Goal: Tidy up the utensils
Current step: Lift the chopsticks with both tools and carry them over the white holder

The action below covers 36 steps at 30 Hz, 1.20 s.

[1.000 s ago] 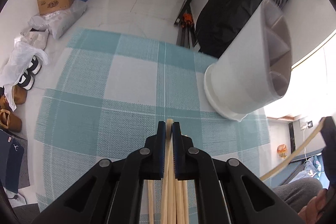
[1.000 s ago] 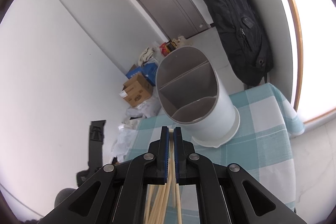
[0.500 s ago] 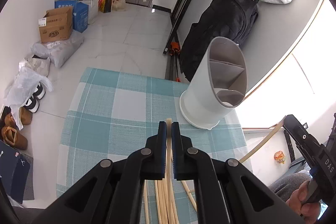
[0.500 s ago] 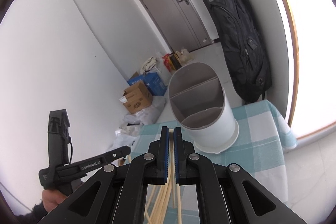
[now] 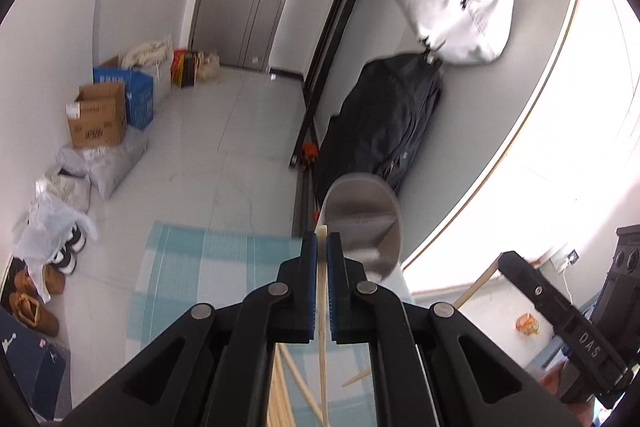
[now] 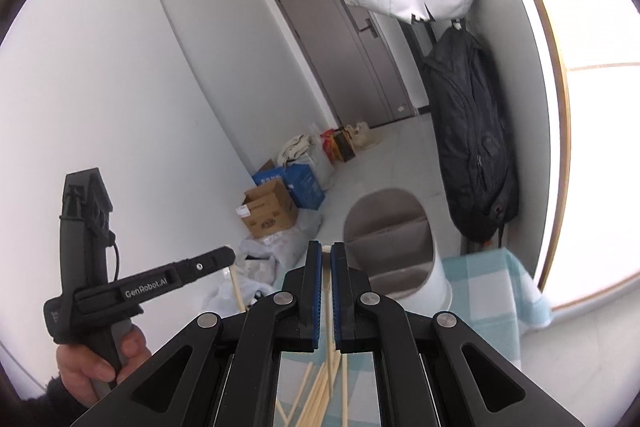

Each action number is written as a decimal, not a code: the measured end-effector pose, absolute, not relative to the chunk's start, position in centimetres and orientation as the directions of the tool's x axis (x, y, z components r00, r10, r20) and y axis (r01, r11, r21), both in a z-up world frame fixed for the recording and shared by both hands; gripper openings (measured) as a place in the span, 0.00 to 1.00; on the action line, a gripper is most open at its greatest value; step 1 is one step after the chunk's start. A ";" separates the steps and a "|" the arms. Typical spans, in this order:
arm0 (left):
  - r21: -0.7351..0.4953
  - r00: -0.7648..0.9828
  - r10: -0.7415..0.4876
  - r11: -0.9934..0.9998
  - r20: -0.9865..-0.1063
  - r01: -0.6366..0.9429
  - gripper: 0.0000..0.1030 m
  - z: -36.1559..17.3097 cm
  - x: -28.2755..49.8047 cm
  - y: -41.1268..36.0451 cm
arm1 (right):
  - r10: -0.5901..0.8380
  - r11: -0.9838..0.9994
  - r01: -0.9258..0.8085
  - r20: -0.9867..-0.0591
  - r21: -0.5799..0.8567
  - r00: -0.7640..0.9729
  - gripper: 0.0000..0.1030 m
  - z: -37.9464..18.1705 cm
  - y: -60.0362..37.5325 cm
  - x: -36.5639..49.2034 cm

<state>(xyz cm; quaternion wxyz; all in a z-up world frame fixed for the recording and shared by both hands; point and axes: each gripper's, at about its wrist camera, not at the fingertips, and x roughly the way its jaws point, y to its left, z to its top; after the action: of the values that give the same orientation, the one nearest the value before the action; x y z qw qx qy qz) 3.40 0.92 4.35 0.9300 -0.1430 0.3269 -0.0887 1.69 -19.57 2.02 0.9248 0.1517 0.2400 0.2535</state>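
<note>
Wooden chopstick (image 5: 322, 291) pinched in my left gripper (image 5: 322, 247), another (image 6: 327, 291) in my right gripper (image 6: 326, 255); holder (image 6: 394, 251) sits centre-right. I'd tip each down over one compartment before letting go.

Chopstick (image 5: 322, 327) lower ends behind tongs

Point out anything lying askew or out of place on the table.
Loose chopsticks lie crisscrossed in a heap on the checked cloth, none in the white holder. Each tongs, left and right, is shut on a single chopstick.
</note>
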 end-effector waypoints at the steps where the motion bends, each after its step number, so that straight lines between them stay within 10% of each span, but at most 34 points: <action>1: -0.325 0.782 -0.256 0.943 -0.568 0.072 0.01 5.0 3.6 0.8 | 0.540 0.827 -0.399 -0.360 0.396 0.761 0.03 2.8 -19.8 1.9; 18: -0.335 0.905 -0.179 0.941 -0.385 0.043 0.01 11.7 10.0 -0.4 | 0.502 0.854 -0.408 -0.309 0.321 0.807 0.04 10.8 -20.3 10.7; 36: -0.280 0.901 -0.222 0.953 -0.374 0.118 0.01 6.3 16.1 -1.1 | 0.474 0.877 -0.404 -0.328 0.261 0.817 0.04 7.1 -18.7 18.1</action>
<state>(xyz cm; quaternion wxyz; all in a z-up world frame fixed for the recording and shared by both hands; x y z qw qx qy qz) 16.06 -1.14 6.32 0.9667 -0.1261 0.2048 -0.0879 18.08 -18.73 7.11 0.9489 0.0900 0.1950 0.2313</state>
